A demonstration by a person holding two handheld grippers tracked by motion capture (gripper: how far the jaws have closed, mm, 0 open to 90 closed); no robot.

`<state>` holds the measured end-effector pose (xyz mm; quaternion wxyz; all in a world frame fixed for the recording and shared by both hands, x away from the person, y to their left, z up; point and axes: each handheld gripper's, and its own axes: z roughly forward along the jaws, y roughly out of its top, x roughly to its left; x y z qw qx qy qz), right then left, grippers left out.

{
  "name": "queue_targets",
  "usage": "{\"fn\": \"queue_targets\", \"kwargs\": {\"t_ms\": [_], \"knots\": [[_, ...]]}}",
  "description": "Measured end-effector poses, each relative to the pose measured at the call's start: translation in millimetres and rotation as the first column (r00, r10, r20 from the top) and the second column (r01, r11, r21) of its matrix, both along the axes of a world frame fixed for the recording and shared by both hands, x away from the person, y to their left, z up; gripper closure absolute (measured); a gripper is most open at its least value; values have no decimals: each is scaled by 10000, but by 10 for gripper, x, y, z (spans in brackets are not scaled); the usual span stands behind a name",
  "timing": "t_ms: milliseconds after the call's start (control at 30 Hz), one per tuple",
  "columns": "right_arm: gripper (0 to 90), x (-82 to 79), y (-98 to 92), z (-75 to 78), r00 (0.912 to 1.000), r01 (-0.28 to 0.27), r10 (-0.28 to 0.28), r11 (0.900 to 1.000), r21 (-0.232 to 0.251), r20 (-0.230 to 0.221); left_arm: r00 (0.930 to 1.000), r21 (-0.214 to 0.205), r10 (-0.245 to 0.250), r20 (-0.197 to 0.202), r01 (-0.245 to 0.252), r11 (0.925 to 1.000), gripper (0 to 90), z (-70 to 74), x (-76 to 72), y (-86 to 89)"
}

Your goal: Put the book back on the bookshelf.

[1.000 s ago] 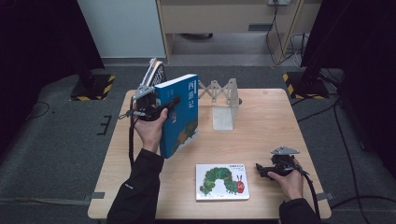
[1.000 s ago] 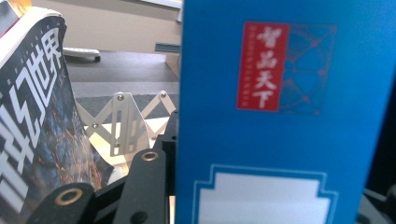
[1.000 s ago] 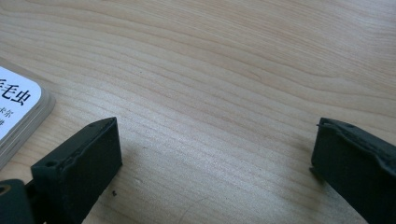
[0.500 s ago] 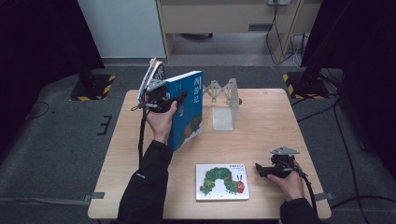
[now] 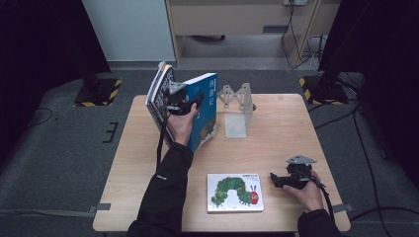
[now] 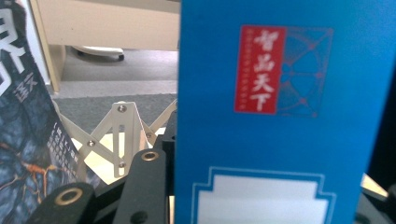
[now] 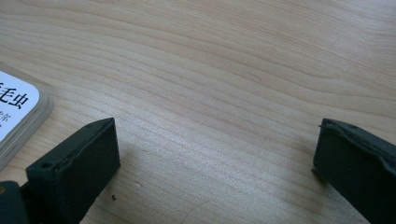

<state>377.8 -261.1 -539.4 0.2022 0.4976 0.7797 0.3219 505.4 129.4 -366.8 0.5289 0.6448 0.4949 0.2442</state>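
Presently, item by item, from the grip outward.

Left gripper (image 5: 190,102): clenched on the tall blue hardcover book (image 5: 203,111), jaws pinching the cover near its upper edge. Book held upright, slightly tilted, above the far left part of the pale wooden table (image 5: 276,126). In the left gripper view the blue cover (image 6: 280,112) with its red label fills the space between the jaws.

Adjacent: a dark-covered book with large white lettering (image 5: 159,94), standing tilted just beside the blue one, on its left; whether the two touch cannot be told.

Farther right: a light metal accordion-style book rack (image 5: 237,106), upright and unfilled, near the blue book.

Right gripper (image 5: 284,178): released, jaws wide apart, resting low at the near right of the table with nothing between them.

Near it: a flat white picture book with a green caterpillar cover (image 5: 235,192), lying face up, just left of the right gripper.

Handling note: the step appears to be carrying the blue book to the rack. Keep the grip firm, hold the book vertical, align its lower edge with a rack slot before lowering, and avoid knocking the dark book.
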Motion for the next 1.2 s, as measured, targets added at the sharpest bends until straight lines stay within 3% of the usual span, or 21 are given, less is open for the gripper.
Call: {"fn": "queue_targets", "kwargs": {"t_ms": [167,400,600,833,1067,1200], "knots": [[3,0,0,0,10000,2,-2,10000,-3,0,9999,-17,41,-135,-41,10000,603,-98,82,-57],[3,0,1,0,10000,1,-1,10000,-4,2,9997,75,219,47,-220,9997,601,-103,79,-115],[3,0,1,0,10000,0,0,10000,-1,1,9985,-490,522,184,-512,9975,600,-152,162,-139],[3,0,1,0,10000,-16,16,10000,1,0,9981,85,405,455,-410,9991,596,-183,125,-181],[4,0,4,-1,9999,-121,121,9999,-7,29,9987,859,365,348,-394,9955,591,-209,-76,-120],[4,-3,5,1,9999,-154,154,9999,-12,-6,9992,861,311,240,-331,9957,592,-242,-216,-7]]}}
